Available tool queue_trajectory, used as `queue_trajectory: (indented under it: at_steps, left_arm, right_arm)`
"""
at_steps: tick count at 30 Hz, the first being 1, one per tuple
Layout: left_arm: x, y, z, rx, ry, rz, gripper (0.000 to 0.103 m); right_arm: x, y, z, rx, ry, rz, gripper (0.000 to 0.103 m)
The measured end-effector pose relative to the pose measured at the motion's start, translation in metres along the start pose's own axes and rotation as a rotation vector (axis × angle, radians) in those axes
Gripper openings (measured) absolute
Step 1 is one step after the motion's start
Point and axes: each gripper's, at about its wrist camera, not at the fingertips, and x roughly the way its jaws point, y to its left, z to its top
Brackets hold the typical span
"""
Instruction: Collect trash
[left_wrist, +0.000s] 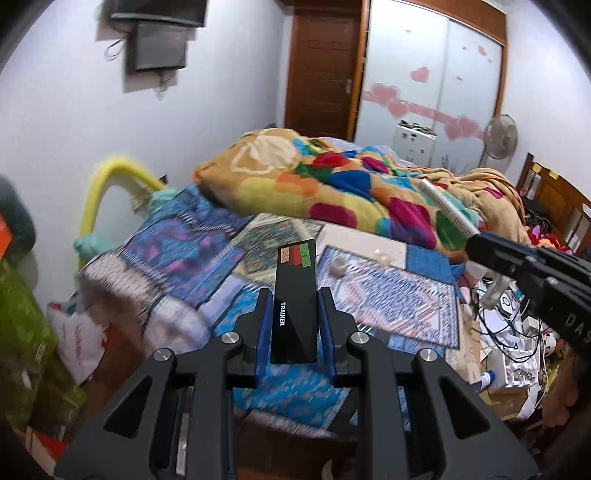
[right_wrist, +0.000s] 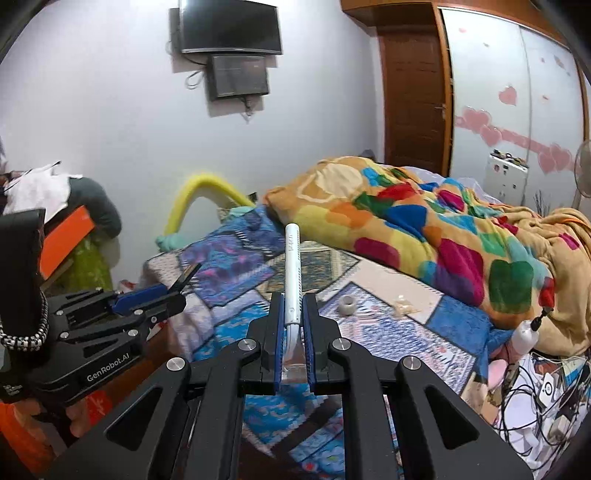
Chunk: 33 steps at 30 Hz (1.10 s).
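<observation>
My left gripper (left_wrist: 294, 295) is shut on a flat black box marked TRAINER (left_wrist: 295, 299), holding it upright above the bed. In the right wrist view this gripper (right_wrist: 181, 282) shows at the left with the box edge-on. My right gripper (right_wrist: 293, 299) is shut on a white brush-like tool (right_wrist: 292, 273) that points forward; in the left wrist view the gripper's black body enters at the right with the bristled tool (left_wrist: 448, 210) sticking out. On the patterned bed cover lie a small white ring, like a tape roll (left_wrist: 338, 266) (right_wrist: 347, 305), and a crumpled clear wrapper (left_wrist: 384, 256) (right_wrist: 402, 305).
A colourful blanket (left_wrist: 332, 184) is heaped on the far side of the bed. Tangled cables and clutter (right_wrist: 546, 398) lie to the right. A yellow foam tube (left_wrist: 110, 177) arches at the bed's left corner. A white plastic bag (left_wrist: 79, 339) lies on the floor at left.
</observation>
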Motion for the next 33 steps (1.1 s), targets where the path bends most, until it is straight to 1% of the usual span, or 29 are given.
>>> queue_trajectory:
  at_steps: [9,14,18,23,25,29,33]
  left_arm:
    - [-0.047,0.076,-0.048,-0.115,0.02,0.091,0.023]
    - [-0.066,0.119,-0.071,-0.18,0.035,0.138,0.023]
    - [-0.073,0.149,-0.093,-0.206,0.05,0.191,0.023]
    - [-0.066,0.18,-0.128,-0.241,0.102,0.244,0.023]
    - [-0.059,0.191,-0.148,-0.251,0.134,0.263,0.023]
    - [-0.039,0.206,-0.182,-0.291,0.193,0.275,0.023]
    - [-0.016,0.22,-0.213,-0.345,0.258,0.267,0.023]
  right_arm:
    - [0.004,0.065,-0.014,-0.06,0.039,0.093,0.009]
    - [0.022,0.104,-0.026,-0.1,0.09,0.156,0.009]
    - [0.04,0.131,-0.038,-0.134,0.135,0.192,0.009]
    - [0.069,0.157,-0.055,-0.161,0.212,0.245,0.009]
    - [0.082,0.166,-0.062,-0.167,0.249,0.264,0.009]
    - [0.111,0.185,-0.079,-0.178,0.336,0.294,0.009]
    - [0.141,0.199,-0.096,-0.186,0.429,0.322,0.009]
